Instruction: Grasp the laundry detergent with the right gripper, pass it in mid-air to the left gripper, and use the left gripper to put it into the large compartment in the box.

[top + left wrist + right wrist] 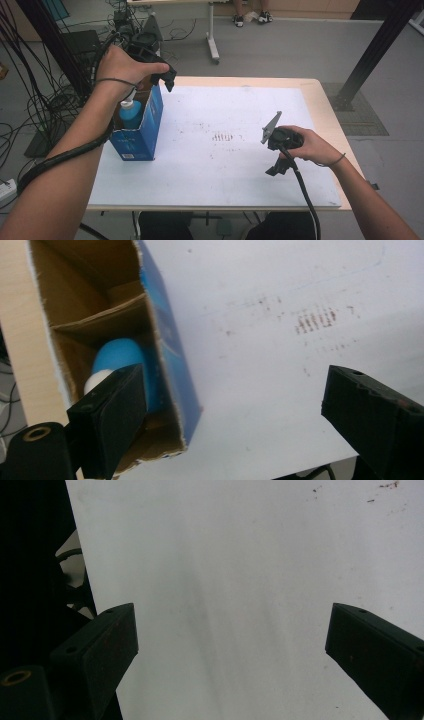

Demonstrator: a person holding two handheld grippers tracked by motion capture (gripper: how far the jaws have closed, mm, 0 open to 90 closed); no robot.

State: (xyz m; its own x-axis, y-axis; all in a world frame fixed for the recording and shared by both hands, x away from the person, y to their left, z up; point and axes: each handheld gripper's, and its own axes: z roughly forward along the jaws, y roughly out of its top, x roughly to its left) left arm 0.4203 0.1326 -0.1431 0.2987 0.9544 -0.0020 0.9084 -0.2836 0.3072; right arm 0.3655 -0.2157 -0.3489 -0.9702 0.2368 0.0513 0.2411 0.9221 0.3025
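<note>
A blue cardboard box (148,131) stands open-topped at the table's left side. Inside it sits a blue bottle (131,115) with a white cap. My left gripper (166,78) hovers over the box's far end, held from above by the left hand. In the left gripper view the jaws are wide open (240,425), the box (172,360) lies under the left jaw, and the bottle (120,356) shows beneath a cardboard divider. My right gripper (279,168) is held over the table's right half, pointing toward the near edge, open (230,655) over the bare white surface.
The white table top (225,150) carries faint brown marks near its middle. Cables and equipment crowd the floor at the left (55,75). A white table leg (213,46) and a person's feet (250,18) are at the back; a black post (375,50) stands at the right.
</note>
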